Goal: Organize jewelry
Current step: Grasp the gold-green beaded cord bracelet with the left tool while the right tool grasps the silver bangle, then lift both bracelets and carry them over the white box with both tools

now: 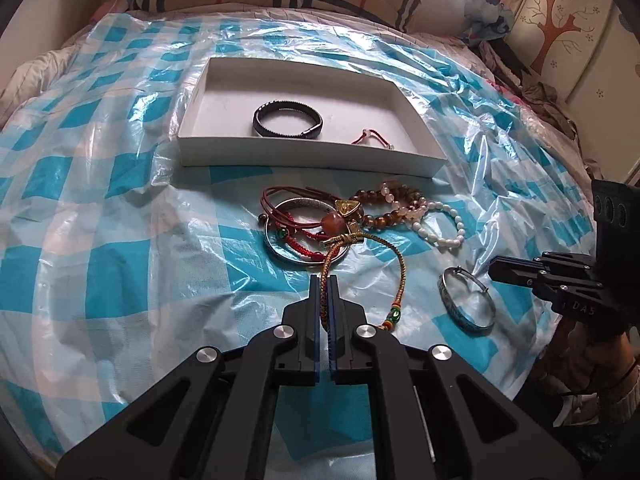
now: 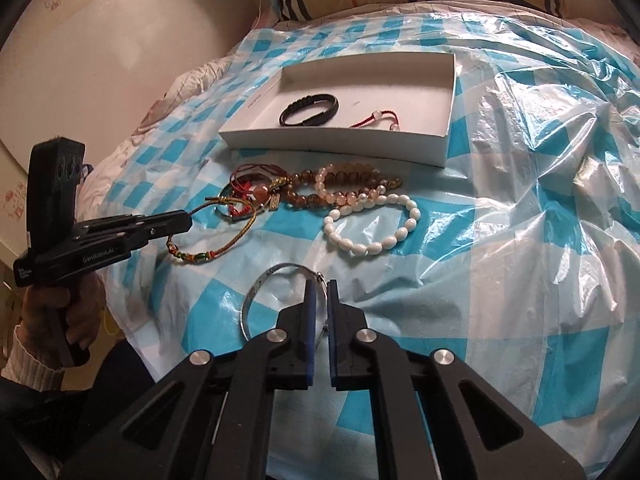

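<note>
Blue-and-white checked plastic sheet [image 1: 120, 208]: creased, spread over the bed. 
White shallow cardboard box [image 1: 308, 156], twelve o'clock: black braided bracelet [image 1: 287, 119]; thin red cord bracelet [image 1: 374, 138], partly hidden by the near wall. 
Tangled bracelet heap [image 1: 320, 220], centre. 
White oval-bead bracelet [image 2: 372, 224]. 
Left gripper [image 1: 324, 280]: clamped on the gold-green woven cord bracelet [image 1: 394, 264]. 
Right gripper [image 2: 320, 286]: closed on the plain silver bangle [image 2: 256, 300], three o'clock of the cord.

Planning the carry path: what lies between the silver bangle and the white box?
In the right wrist view, the white bead bracelet and brown bead strands lie between bangle and box.
</note>
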{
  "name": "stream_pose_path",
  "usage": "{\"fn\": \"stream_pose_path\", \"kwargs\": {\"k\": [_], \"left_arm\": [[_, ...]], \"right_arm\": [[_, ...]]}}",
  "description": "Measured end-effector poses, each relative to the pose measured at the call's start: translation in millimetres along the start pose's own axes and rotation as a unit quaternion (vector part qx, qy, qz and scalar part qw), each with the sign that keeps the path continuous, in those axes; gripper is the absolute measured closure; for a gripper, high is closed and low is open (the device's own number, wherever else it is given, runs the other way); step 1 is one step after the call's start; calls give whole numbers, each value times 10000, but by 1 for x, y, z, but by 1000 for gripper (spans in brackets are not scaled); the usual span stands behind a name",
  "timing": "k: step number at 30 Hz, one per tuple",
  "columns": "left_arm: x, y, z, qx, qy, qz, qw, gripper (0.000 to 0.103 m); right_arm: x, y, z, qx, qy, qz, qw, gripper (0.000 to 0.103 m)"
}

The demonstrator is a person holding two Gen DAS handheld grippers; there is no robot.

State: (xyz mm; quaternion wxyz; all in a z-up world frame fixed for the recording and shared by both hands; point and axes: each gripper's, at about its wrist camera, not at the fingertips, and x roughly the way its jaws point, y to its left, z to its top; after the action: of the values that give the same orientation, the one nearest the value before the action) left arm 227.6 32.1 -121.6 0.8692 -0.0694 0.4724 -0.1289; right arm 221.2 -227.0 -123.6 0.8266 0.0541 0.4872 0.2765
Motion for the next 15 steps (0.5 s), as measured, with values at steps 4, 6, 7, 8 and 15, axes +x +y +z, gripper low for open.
{"fn": "stream_pose_path", "kwargs": {"k": [4,6,7,8,15], "left_arm": [[-14,-4,3,53,-169,28,9998,100],[-17,-5,3,83,-190,78,9998,100],[-16,-5,3,89,-182,93,9998,100],[-16,-5,2,86,-168,96,9998,100],[-7,-2,-3,107,-78,159,9998,100]], "right_arm": [[-9,4,2,-18,-43,-87,10000,97],[-6,4,2,-10,65,-93,9999,93],[-4,5,1,-30,96,-114,9999,66],[-4,7,1,-74,48,-167,9998,31],[25,23,-1,-460,374,-142,9981,26]]}}
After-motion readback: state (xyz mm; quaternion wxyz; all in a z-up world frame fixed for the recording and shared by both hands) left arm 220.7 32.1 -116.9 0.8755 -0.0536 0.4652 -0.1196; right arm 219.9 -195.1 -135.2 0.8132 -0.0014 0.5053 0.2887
